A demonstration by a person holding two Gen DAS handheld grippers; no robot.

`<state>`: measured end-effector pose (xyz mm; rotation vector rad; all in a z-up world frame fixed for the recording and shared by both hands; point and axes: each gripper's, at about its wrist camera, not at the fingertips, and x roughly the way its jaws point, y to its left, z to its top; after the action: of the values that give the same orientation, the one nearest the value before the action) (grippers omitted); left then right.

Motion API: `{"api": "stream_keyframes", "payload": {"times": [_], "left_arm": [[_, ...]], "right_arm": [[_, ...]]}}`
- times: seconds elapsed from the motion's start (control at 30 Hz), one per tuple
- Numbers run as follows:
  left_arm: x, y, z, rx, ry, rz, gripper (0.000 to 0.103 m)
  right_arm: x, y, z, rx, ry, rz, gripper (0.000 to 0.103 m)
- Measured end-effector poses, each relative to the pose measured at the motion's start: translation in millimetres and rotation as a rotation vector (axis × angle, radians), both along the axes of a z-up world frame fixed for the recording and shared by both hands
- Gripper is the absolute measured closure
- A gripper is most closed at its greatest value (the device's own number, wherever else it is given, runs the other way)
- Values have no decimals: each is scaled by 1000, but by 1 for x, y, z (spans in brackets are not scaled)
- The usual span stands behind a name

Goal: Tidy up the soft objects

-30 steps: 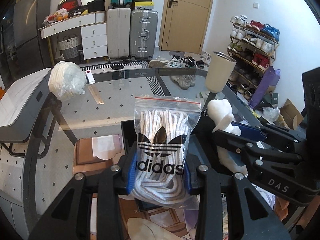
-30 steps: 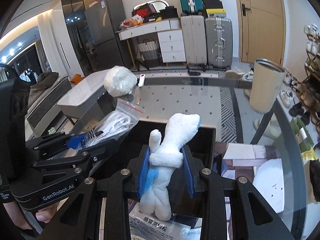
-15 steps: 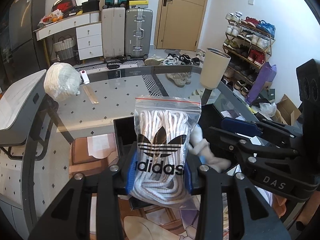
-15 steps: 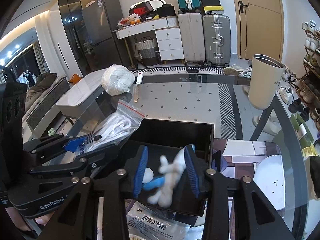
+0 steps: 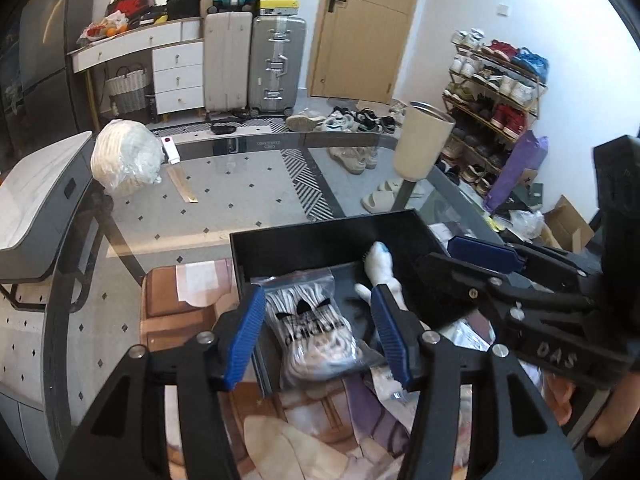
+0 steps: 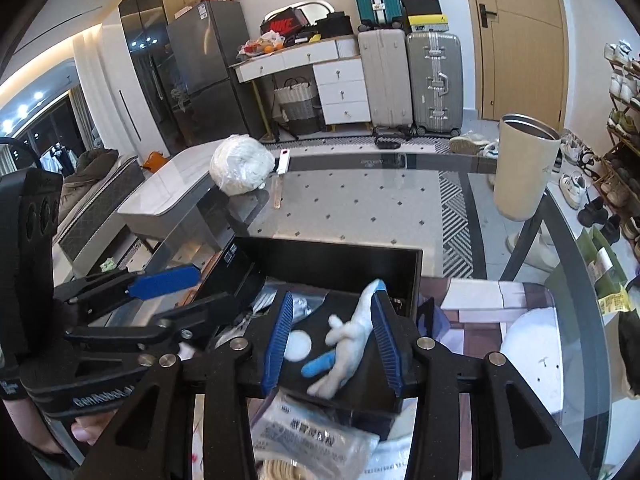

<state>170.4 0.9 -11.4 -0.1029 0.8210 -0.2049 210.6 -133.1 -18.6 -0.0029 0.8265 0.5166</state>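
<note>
On the glass table (image 5: 248, 204), lower centre, both grippers (image 5: 318, 334) (image 6: 332, 338) gape empty over the box (image 5: 320, 242); they should lift straight clear of bag (image 5: 316, 328) and plush (image 6: 348, 338).

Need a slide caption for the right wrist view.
Open right hand-held gripper above white plush toy lying in black box.

a home: suitcases (image 5: 256, 64), shoe rack (image 5: 496, 92), fridge (image 6: 208, 76), glass table (image 5: 248, 196).

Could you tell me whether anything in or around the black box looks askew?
Yes: the bag of laces lies tilted over the black box's near edge, partly hanging out. The white plush toy sprawls diagonally inside.
</note>
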Motion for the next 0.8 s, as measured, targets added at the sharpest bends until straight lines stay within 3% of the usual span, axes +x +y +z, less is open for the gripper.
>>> {"api": "stream_keyframes", "payload": {"times": [0.1, 0.2, 0.3, 0.4, 0.5, 0.67, 0.73, 0.8], "left_arm": [[-18, -3, 9, 49, -1, -31, 43], [-46, -6, 12, 69, 19, -106, 28], [-82, -16, 7, 106, 47, -258, 26], [-117, -21, -11, 150, 88, -344, 26], [-139, -15, -29, 183, 118, -322, 26], [-139, -2, -50, 149, 199, -269, 28], [-137, 2, -53, 127, 213, -254, 43], [-135, 3, -54, 102, 216, -253, 48]], "right_arm": [[-9, -11, 6, 2, 8, 8, 61], [-24, -31, 7, -7, 36, 7, 53], [-50, -61, -2, 21, 88, -17, 49], [-71, -81, -21, 20, 171, -14, 47], [-84, -87, -43, -37, 227, -16, 47], [-74, -82, -61, -57, 300, -33, 47], [-74, -78, -65, -63, 312, -29, 47], [-70, -77, -70, -27, 353, -31, 47]]}}
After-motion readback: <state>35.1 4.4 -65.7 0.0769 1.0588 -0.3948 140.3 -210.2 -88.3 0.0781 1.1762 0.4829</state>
